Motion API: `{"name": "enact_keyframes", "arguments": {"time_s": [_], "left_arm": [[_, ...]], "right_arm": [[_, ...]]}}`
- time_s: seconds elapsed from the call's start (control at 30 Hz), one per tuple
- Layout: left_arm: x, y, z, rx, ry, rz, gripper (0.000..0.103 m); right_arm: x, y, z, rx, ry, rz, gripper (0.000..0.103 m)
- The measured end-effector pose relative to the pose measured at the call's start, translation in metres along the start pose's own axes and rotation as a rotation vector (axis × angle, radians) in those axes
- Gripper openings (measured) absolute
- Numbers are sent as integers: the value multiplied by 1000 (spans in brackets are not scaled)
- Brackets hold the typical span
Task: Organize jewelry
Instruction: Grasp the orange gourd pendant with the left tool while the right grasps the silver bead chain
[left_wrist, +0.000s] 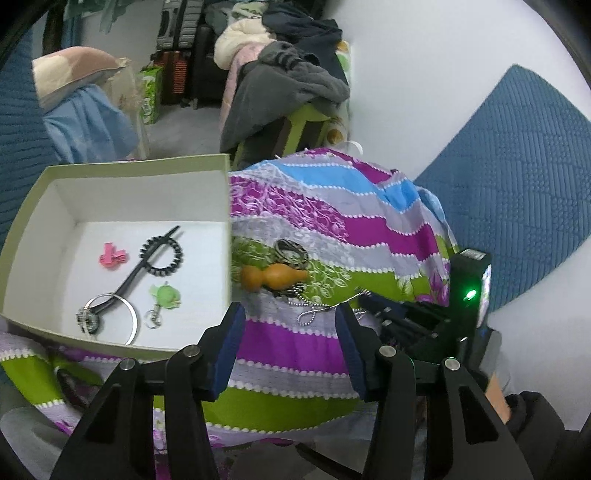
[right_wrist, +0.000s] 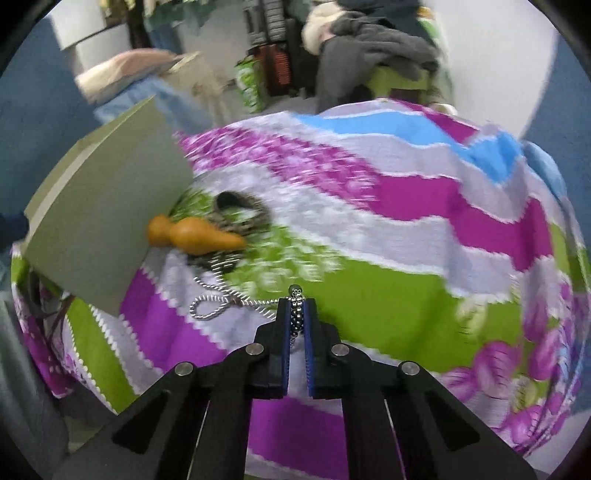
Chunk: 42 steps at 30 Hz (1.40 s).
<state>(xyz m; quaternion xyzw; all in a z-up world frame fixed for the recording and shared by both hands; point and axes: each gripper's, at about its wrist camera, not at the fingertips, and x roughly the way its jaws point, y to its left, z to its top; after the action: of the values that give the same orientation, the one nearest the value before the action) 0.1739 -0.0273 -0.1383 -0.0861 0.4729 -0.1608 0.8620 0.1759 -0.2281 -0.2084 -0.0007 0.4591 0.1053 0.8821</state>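
Note:
A pale green box with a white inside sits on the striped cloth at the left. In it lie a pink clip, a black hair stick with a beaded ring, silver bangles and a green charm. An orange gourd and a dark bracelet pile lie beside the box. My right gripper is shut on a silver bead chain that trails left in a loop. My left gripper is open and empty above the cloth, near the chain.
The box's outer wall stands left of the gourd in the right wrist view. The table's striped cloth drops off at its edges. A blue mat, piled clothes and bags lie on the floor beyond.

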Motion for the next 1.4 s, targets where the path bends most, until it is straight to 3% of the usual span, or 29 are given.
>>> {"name": "enact_keyframes", "arguments": {"time_s": [0.17, 0.43, 0.53, 0.87, 1.1, 1.13, 1.2, 1.4], "left_arm": [[25, -20, 4, 59, 46, 17, 50], [79, -44, 36, 253, 222, 35, 50], [101, -56, 48, 381, 305, 94, 50], [161, -57, 54, 533, 528, 211, 50], [185, -49, 49, 569, 590, 286, 50], [187, -48, 47, 576, 595, 294, 45], [187, -44, 46, 560, 597, 293, 34], [167, -45, 34, 535, 539, 242, 33]], "right_arm": [[-15, -28, 9, 88, -58, -27, 2], [-21, -60, 15, 187, -94, 19, 2], [-20, -63, 16, 197, -98, 33, 2], [-12, -77, 17, 252, -97, 106, 2], [-16, -78, 20, 252, -108, 151, 2], [-16, -79, 20, 253, -107, 157, 2], [-16, -79, 20, 252, -103, 165, 2], [-18, -78, 20, 257, -105, 183, 2]]}}
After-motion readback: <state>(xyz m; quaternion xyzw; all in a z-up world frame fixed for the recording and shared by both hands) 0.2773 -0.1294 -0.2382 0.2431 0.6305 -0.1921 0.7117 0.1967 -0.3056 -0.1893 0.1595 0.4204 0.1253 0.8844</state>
